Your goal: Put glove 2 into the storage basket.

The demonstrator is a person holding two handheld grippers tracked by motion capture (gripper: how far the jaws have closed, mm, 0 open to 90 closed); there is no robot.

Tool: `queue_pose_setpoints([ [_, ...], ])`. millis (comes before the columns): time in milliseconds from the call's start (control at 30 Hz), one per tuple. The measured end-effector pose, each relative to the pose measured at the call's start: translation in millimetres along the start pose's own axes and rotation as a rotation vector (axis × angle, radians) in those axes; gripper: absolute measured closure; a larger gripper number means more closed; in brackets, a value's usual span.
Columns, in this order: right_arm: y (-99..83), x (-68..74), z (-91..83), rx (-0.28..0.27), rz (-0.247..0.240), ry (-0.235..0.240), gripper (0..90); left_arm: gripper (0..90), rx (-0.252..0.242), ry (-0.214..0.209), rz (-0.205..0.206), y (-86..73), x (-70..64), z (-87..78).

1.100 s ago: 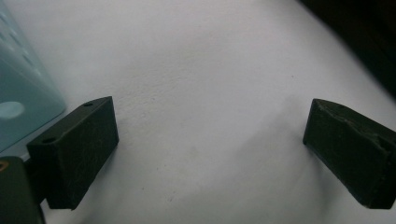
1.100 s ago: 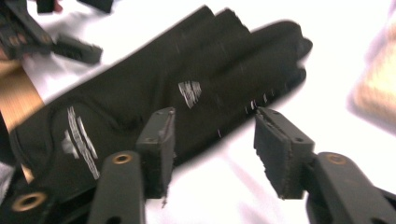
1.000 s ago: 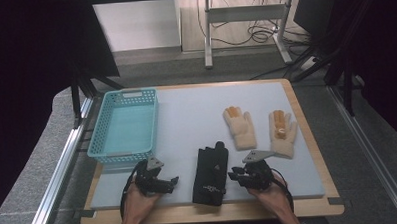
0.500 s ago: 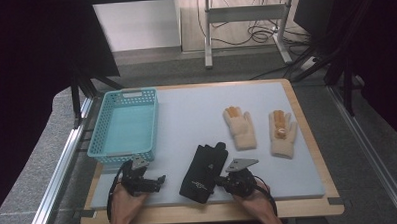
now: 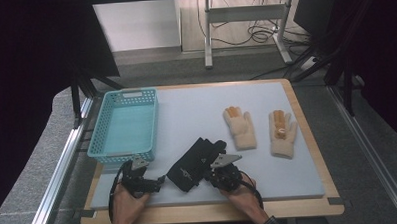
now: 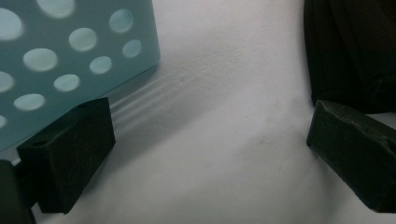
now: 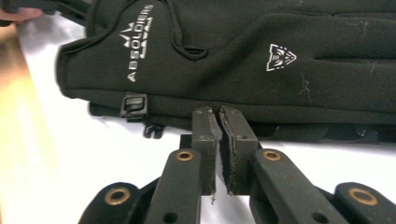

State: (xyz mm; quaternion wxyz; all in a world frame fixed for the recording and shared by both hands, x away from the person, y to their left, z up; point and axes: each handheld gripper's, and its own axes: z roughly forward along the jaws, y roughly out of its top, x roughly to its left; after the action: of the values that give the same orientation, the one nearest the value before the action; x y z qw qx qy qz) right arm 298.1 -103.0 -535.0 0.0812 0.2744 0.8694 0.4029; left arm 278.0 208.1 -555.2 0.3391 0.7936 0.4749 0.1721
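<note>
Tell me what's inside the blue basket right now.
Nothing visible: the blue basket shows a bare floor in the high view. Its near wall hides a thin strip of floor. The black gloves lie outside on the mat, beside the right hand-held gripper.

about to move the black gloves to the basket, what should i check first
1. Right gripper fingers closed at the black gloves' edge: ok; whether fabric is pinched: cannot tell.
2. Left gripper open, fingers apart over bare mat: ok.
3. Left gripper holds nothing, glove edge just beside its finger: not ok for a two-handed lift.
4. Blue basket empty and close to the left gripper: ok.
5. Cream gloves lying apart from the black ones: ok.
</note>
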Motion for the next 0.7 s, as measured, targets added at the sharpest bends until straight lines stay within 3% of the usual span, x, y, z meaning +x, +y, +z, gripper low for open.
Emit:
queue_pose_setpoints([
  [100, 1.9, -4.0, -14.0, -0.032, -0.003, -0.004, 77.8, 0.9, -0.001, 0.002, -0.003, -0.2, -0.2, 0.1],
  [167, 0.3, -16.9, -29.8, -0.039, 0.005, -0.045, 72.1, 0.9, -0.002, 0.002, -0.004, -0.1, -0.3, 0.2],
  [300, -6.1, -32.2, -41.3, -0.038, 0.035, -0.083, 66.1, 0.9, -0.002, 0.003, -0.004, -0.2, -0.4, 0.2],
  [367, -15.6, -47.7, -53.3, -0.034, 0.057, -0.128, 59.1, 0.9, -0.002, 0.002, -0.005, -0.2, -0.4, 0.2],
  [400, -15.6, -47.7, -53.3, -0.034, 0.057, -0.128, 59.1, 0.9, -0.002, 0.002, -0.005, -0.2, -0.4, 0.2],
  [433, -23.1, -58.0, -60.8, -0.016, 0.067, -0.164, 53.5, 0.9, -0.002, 0.002, -0.005, -0.1, -0.4, 0.2],
  [567, -32.4, -70.4, -69.2, -0.005, 0.076, -0.213, 47.9, 0.9, -0.002, 0.002, -0.006, -0.1, -0.4, 0.3],
  [600, -38.9, -79.5, -76.3, -0.004, 0.095, -0.245, 44.0, 0.9, -0.002, 0.002, -0.007, -0.1, -0.4, 0.3],
  [700, -43.7, -86.2, -82.3, -0.007, 0.106, -0.268, 41.2, 0.9, -0.002, 0.002, -0.007, -0.1, -0.3, 0.3],
])
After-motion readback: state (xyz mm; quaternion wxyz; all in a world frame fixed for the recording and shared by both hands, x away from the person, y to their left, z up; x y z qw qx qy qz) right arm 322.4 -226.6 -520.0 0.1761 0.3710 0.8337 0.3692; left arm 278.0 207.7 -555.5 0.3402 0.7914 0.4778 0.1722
